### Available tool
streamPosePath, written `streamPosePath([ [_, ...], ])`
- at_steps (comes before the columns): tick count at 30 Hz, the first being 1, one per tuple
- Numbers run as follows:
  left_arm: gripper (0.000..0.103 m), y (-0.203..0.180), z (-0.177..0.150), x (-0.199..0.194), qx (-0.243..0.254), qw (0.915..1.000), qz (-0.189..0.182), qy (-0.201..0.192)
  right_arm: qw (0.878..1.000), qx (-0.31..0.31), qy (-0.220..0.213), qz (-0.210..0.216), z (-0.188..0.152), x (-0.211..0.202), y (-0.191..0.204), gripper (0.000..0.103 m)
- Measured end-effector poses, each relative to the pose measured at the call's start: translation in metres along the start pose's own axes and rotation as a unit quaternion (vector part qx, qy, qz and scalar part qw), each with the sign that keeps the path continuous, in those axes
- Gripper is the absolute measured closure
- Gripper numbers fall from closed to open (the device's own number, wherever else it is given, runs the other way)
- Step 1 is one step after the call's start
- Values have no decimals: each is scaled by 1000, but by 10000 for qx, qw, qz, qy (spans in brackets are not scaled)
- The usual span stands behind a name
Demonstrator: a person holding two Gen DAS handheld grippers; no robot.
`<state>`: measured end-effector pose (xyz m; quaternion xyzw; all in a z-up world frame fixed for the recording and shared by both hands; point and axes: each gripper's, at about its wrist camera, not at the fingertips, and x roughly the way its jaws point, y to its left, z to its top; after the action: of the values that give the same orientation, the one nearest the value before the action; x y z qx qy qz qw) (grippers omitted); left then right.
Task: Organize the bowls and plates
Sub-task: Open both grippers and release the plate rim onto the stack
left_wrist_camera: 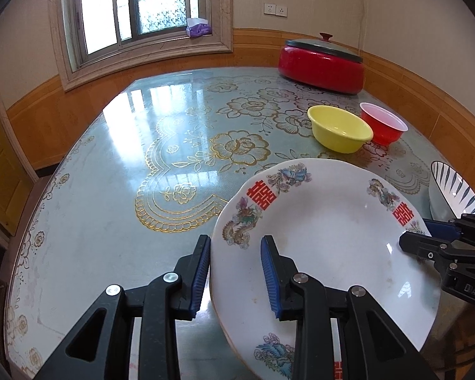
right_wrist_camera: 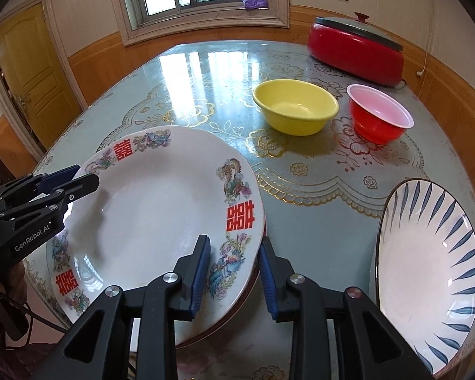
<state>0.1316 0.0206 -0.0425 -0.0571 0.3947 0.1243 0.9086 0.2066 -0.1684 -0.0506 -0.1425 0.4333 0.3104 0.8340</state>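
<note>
Straddling the rim of the white dragon plate [left_wrist_camera: 326, 247] from opposite sides, both of your tools have their fingers spread, with nothing pinched yet. The left gripper [left_wrist_camera: 236, 272] has one pad over the plate's face and the other outside its edge; the right gripper [right_wrist_camera: 234, 275] sits the same way on the far edge, with the rim running between its pads. My read: you're at the start of a two-handed lift of this plate, probably to stack it. There seems to be another dish under it, since a reddish edge peeks out below the rim in the right wrist view, but I can't tell what that is. The next move calls for closing both pairs of fingers on the rim together and keeping the plate level; glazed ceramic will likely slip if only one side bites. Taking the dragon plate as landmark: the yellow bowl [right_wrist_camera: 296, 110] sits beyond it, the red bowl [right_wrist_camera: 378, 117] just beside the yellow one, farther from the plate, and whether they touch is unclear. The blue-striped plate [right_wrist_camera: 427, 269] stands apart from the dragon plate on the right gripper's side, cut off by the frame edge. The red lidded pot [right_wrist_camera: 356, 50] stands well beyond the bowls. The plate's near edge is hidden behind the gripper bodies.
</note>
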Motion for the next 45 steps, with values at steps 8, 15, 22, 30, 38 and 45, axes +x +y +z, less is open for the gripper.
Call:
streamPosePath([
  [8,65,-2,0,0,-146,9999,28,-12,9999,50,-95,-72,-1,1,1,72],
  [15,62,-3,-1,0,-232,9997,38,-49,9997,158,-152,-98,-5,-2,1,72],
  [22,58,-2,-2,-1,-310,9995,55,-56,9997,183,-165,-22,-8,-3,0,71],
  [30,55,6,-6,-7,-552,9982,190,-113,9999,62,-152,-22,-16,-8,6,66],
  [38,48,8,-5,-28,-763,9960,330,-335,9995,18,-239,189,-26,-16,6,64],
  [45,44,-11,-1,-50,-554,9972,137,-490,9982,193,-397,409,-39,-35,-2,64],
])
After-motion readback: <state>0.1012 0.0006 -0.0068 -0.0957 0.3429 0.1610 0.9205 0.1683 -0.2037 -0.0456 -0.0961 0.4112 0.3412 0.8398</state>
